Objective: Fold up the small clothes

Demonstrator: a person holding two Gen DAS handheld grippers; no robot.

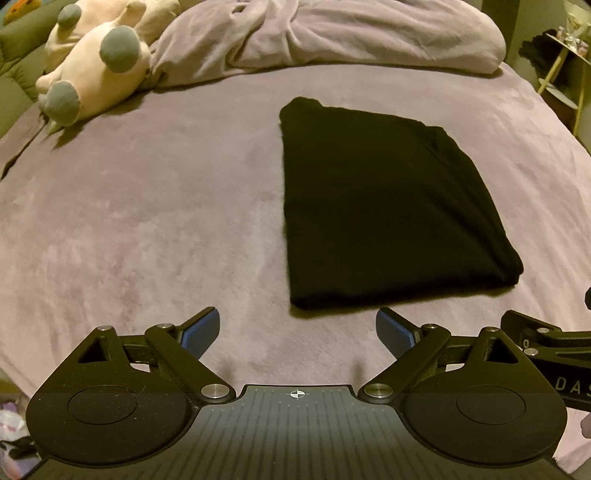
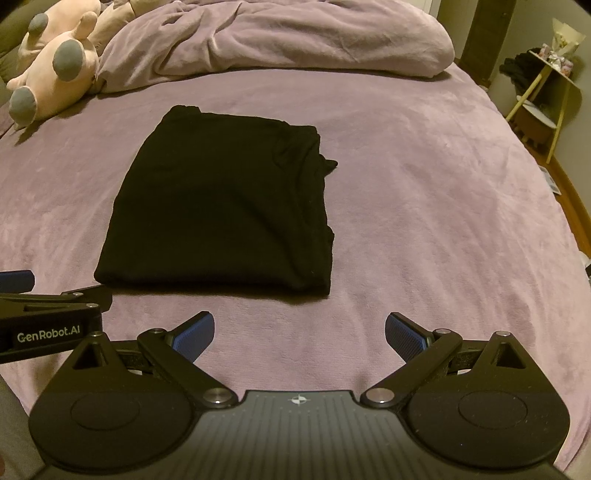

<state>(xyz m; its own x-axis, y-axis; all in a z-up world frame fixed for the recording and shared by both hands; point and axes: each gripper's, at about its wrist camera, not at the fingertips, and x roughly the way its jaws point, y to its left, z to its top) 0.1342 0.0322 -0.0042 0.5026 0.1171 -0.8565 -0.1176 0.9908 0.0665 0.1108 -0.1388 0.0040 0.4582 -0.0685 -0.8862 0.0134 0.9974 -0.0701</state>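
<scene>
A black garment point(image 1: 384, 206) lies folded into a flat rectangle on the purple bed cover; it also shows in the right wrist view point(image 2: 221, 206). My left gripper point(image 1: 297, 332) is open and empty, hovering just short of the garment's near edge, a little to its left. My right gripper point(image 2: 299, 332) is open and empty, just short of the garment's near right corner. A small bit of fabric sticks out at the garment's far right side point(image 2: 330, 166). Each gripper's body shows at the edge of the other's view.
A pink plush toy point(image 1: 92, 74) lies at the far left of the bed point(image 1: 147, 221). A bunched purple blanket point(image 1: 351, 33) lies along the far side. A small side table point(image 2: 543, 92) stands right of the bed, over a wooden floor.
</scene>
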